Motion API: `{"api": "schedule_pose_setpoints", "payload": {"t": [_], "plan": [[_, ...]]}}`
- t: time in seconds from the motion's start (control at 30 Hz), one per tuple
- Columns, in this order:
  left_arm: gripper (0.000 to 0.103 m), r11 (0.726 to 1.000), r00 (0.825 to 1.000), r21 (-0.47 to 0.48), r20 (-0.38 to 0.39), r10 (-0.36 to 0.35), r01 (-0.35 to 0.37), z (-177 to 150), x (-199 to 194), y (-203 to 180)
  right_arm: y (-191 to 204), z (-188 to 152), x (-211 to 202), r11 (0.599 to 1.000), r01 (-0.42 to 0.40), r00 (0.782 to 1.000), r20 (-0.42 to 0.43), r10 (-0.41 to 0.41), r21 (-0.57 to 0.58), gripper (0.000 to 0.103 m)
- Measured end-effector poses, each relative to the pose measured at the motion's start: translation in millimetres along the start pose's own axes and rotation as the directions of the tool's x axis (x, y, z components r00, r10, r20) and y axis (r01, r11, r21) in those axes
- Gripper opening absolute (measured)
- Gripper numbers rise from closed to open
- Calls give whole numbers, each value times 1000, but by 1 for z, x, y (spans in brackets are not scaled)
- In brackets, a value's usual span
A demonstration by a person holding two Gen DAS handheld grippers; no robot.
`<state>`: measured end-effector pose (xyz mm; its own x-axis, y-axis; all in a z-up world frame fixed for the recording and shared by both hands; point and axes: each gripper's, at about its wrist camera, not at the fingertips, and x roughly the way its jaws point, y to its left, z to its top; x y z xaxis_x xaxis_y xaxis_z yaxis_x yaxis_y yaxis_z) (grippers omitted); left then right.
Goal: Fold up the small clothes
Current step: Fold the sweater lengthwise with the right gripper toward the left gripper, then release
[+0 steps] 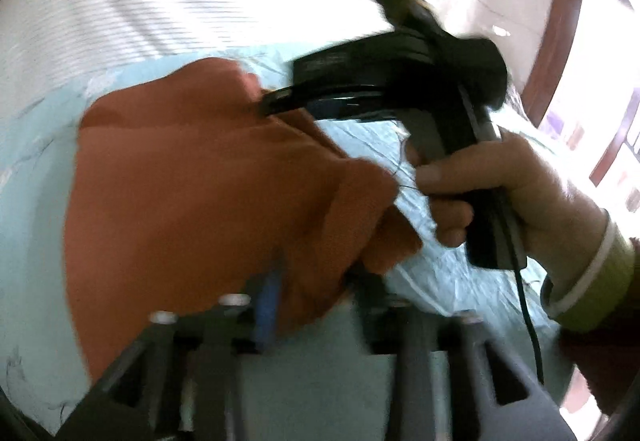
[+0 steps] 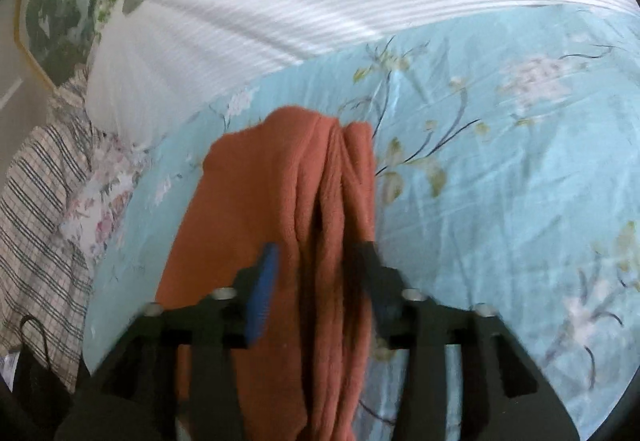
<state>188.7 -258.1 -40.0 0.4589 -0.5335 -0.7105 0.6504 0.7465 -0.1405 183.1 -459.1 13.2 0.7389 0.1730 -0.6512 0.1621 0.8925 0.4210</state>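
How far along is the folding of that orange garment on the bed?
Done: the orange garment already lies doubled over on the floral sheet, bunched in ridges along one edge. In hand: the right gripper and left gripper stand open, cloth between their fingers, not pinched. Left: smoothing the bunched edge, probably another fold. No other small clothes clearly show.

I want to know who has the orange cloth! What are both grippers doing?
Left gripper: open, orange cloth between its fingers.
Right gripper: open, cloth bunched between its fingers, not pinched.
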Motion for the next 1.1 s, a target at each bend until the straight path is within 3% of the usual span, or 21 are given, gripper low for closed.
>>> {"api": "schedule_pose_setpoints", "payload": {"t": [0.13, 0.3, 0.4, 0.53, 0.6, 0.67, 0.73, 0.77, 0.8, 0.87, 0.9, 1.0, 1.1], "plan": [[75, 991, 999, -131, 28, 27, -23, -9, -32, 42, -5, -7, -13, 1000, -5, 1000, 24, 5, 28, 71], [81, 948, 997, -309, 21, 81, -71, -10, -41, 116, -13, -13, -3, 996, -40, 999, -27, 42, 86, 71], [81, 892, 1000, -452, 14, 7, 0, -11, -34, 159, -9, -14, 6, 991, -76, 996, -45, 82, 113, 71], [81, 834, 996, -548, -7, -87, 69, -6, -6, 200, -9, -13, 14, 989, -80, 993, -74, 90, 124, 71], [81, 812, 992, -576, -20, -127, 92, -9, 7, 205, -10, -14, 20, 989, -79, 992, -91, 91, 127, 71], [81, 815, 992, -570, -7, -126, 99, -4, 14, 206, -10, -15, 25, 989, -83, 991, -97, 96, 125, 71], [71, 835, 994, -543, -21, -110, 82, 2, 19, 198, -10, -15, 29, 987, -93, 989, -99, 106, 130, 67], [63, 842, 995, -535, -23, -102, 74, 5, 25, 197, -11, -15, 31, 987, -90, 989, -105, 104, 133, 53], [44, 841, 991, -531, -16, -131, 103, 7, 32, 197, -11, -15, 36, 987, -83, 987, -125, 100, 140, 40], [37, 830, 989, -546, -15, -145, 113, 8, 45, 203, -11, -16, 39, 980, -106, 981, -141, 131, 170, 33], [28, 831, 989, -542, -5, -149, 122, 8, 45, 203, -7, -16, 37, 980, -104, 982, -140, 128, 170, 31], [24, 844, 988, -518, 26, -151, 143, 6, 25, 198, 11, -20, 27, 982, -115, 984, -116, 133, 150, 28], [23, 867, 991, -480, 58, -120, 133, 2, -10, 189, 36, -30, 24, 972, -181, 975, -103, 197, 149, 27]]}}
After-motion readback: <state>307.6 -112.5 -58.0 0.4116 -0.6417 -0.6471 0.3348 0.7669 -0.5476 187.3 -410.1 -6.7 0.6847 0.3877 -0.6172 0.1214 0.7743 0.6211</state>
